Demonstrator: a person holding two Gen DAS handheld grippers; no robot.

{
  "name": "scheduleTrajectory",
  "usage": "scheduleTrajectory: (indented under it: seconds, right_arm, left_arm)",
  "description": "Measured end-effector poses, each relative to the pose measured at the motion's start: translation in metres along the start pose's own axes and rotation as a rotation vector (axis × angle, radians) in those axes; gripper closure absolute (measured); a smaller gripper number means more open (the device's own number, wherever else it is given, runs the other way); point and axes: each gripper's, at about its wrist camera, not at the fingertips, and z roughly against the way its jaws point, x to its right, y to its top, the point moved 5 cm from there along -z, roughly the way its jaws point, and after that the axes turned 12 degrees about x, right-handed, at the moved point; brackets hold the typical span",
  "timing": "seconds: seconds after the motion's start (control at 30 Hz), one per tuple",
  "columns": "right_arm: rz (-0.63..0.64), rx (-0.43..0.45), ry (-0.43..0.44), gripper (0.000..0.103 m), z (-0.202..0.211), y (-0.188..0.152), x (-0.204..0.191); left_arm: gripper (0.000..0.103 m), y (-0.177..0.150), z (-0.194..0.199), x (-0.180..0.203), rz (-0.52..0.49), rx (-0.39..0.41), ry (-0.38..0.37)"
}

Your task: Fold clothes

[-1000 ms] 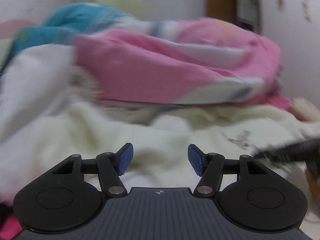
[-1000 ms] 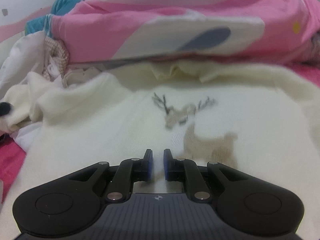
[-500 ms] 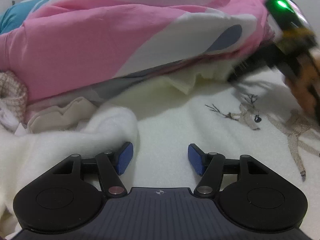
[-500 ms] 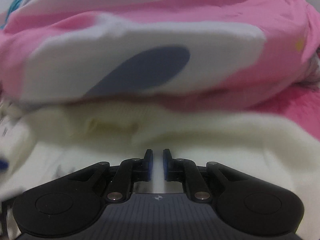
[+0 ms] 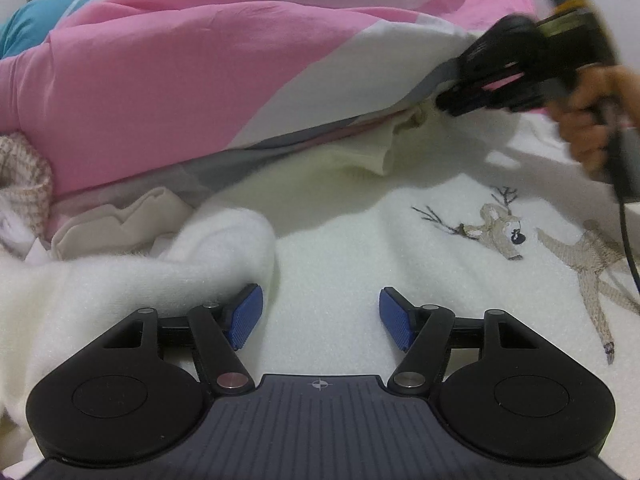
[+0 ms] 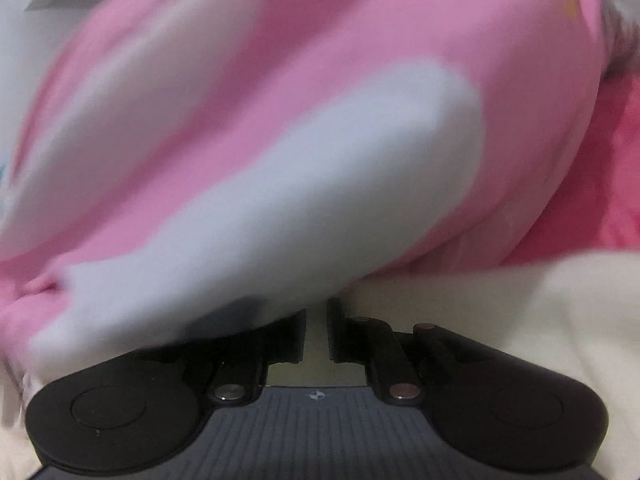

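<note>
Blue pads [image 5: 244, 316] of the left gripper [image 5: 320, 316] stand wide apart over the cream sweater [image 5: 360, 232], nothing pinched between them; left pad touches a fluffy raised fold of sweater [image 5: 168, 272]. Sweater lies spread flat on the bed, reindeer embroidery [image 5: 500, 232] to the right of the gripper. Pink-and-white quilt [image 5: 200, 72] heaps over the sweater's far edge, covering the collar area [image 5: 384, 148]. Knit beige cloth [image 5: 24, 176] bunched at far left. Right gripper [image 6: 317, 332] nearly closed, narrow gap, nothing visibly clamped; its tips are shoved under the quilt edge [image 6: 280, 200], quilt draped over its left finger, view blurred. From the left wrist view, a hand [image 5: 592, 120] holds the right gripper angled down at the quilt hem.
</note>
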Motion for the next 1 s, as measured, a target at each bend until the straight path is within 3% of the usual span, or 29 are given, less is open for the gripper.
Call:
scheduleTrajectory:
  seconds: [0.17,0.23,0.4,0.57,0.7,0.9,1.0]
  right_arm:
    - [0.096,-0.108,0.104,0.092,0.026,-0.027,-0.031]
    - [0.124,-0.148,0.124,0.092,0.012,-0.039,-0.045]
    - [0.093,-0.143,0.118,0.092,-0.034,-0.045,-0.072]
    - [-0.041,-0.155,0.074,0.096,-0.077,-0.039,-0.061]
    - [-0.024,-0.159,0.098,0.094,-0.058,-0.038,-0.061]
    - [0.090,-0.084,0.139,0.093,0.023,-0.023,-0.060]
    - [0.214,-0.185,0.178,0.093,0.034,-0.054,-0.078]
  left_arm:
    - [0.038,0.000,0.000,0.000,0.000,0.002,-0.002]
    - [0.038,0.000,0.000,0.000,0.002,0.004,-0.002]
    - [0.037,-0.001,0.000,-0.001,0.013,0.007,-0.007]
    - [0.037,-0.002,0.000,-0.002,0.028,0.009,-0.013]
    - [0.037,-0.002,0.002,-0.002,0.033,0.009,-0.016]
    - [0.037,0.002,0.002,-0.003,0.032,0.009,-0.018]
    - [0.037,0.004,0.001,-0.003,0.032,0.009,-0.018]
